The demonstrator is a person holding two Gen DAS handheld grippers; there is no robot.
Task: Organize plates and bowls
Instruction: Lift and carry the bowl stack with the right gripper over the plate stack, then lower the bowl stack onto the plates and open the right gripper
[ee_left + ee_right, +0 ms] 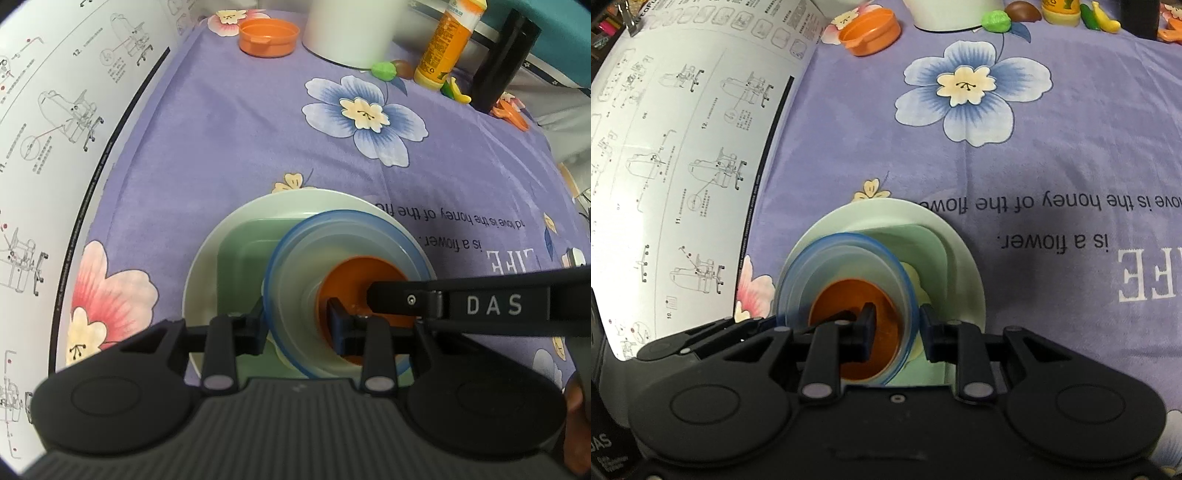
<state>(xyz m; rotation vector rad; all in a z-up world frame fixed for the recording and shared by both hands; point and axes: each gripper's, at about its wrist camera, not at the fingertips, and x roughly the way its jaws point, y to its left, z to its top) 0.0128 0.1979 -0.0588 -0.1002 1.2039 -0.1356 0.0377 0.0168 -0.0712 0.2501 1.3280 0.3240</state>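
On the purple floral surface [229,122] | pale green plate [207,258] carries green square dish [243,254], blue-rimmed clear bowl [295,266], orange bowl [354,273] nested inside | left tool [299,325] clamped on clear bowl's rim | right tool [897,332] clamped on opposite rim | orange lid [269,37] far back, beside manual sheet [74,110].

Both grippers are matte black with ribbed bodies, round side discs, silver pins, and seemingly white "DAS" lettering.
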